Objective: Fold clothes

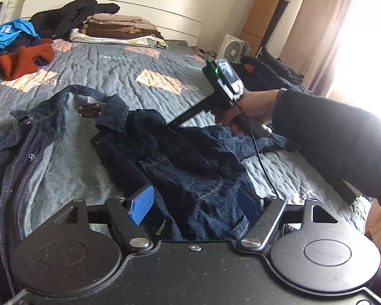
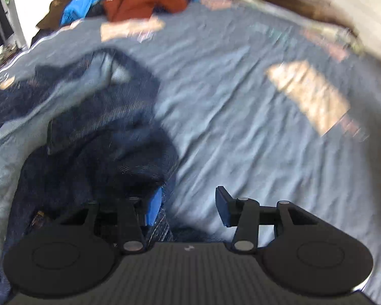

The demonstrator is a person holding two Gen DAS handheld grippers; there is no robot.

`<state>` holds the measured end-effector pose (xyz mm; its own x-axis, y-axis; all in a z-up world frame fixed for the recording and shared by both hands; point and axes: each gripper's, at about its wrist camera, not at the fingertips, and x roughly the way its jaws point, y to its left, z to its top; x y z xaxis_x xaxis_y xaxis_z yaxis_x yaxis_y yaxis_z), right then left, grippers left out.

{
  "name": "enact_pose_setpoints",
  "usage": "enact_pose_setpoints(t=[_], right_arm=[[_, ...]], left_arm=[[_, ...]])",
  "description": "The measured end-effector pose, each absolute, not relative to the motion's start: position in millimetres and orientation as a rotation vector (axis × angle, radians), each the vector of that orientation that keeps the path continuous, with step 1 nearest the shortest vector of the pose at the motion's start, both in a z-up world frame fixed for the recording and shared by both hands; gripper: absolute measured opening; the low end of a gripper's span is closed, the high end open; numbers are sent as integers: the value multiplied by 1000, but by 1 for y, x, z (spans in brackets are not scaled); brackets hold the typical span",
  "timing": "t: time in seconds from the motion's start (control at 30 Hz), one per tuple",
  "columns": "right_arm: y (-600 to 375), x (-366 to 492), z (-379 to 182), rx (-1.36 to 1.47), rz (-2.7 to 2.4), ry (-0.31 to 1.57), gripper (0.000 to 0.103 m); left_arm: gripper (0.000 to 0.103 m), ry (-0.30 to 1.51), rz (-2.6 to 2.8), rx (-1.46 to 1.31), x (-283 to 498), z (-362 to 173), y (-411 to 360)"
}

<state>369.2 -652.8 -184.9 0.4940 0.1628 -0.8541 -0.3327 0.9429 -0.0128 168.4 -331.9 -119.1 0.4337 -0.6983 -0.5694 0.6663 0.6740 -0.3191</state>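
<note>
Both the left gripper and right gripper stand apart over the blurred denim jacket.

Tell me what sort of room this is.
Most likely a bedroom: a bed with a grey quilt and pale headboard, folded clothes stacked on it, and a curtained window.
</note>
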Motion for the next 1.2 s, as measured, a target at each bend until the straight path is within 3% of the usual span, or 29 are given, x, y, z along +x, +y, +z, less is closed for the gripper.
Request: enact_pose_setpoints(t=[0.13,0.23,0.27,0.4,0.53,0.6,0.7,1.07,1.13,1.2], right_arm=[[-641,362,-200,-212,336,1019,46],[-636,358,-200,-218,344,1007,33],[-634,357,-197,-223,342,1002,24],[-636,359,-175,-214,338,987,25],[-644,362,-146,-155,366,908,31],[-644,363,-135,-105,402,874,45],[-627,368,-140,-147,465,910,55],[-602,406,-206,-179,398,1093,70],[-604,405,-208,-149,376,1076,65],[-607,401,-203,-132,355,1033,40]], left_arm=[[72,739,-840,-45,170,-121,-332],[72,738,-841,-42,169,-121,-333],[72,737,-843,-43,169,-121,-333],[72,734,-838,-45,168,-121,-331],[72,731,-836,-54,168,-120,-330],[72,730,-835,-53,168,-120,-329],[73,729,-834,-54,169,-119,-329],[74,735,-820,-56,172,-121,-326],[74,737,-819,-59,173,-122,-326],[74,741,-817,-58,174,-123,-326]])
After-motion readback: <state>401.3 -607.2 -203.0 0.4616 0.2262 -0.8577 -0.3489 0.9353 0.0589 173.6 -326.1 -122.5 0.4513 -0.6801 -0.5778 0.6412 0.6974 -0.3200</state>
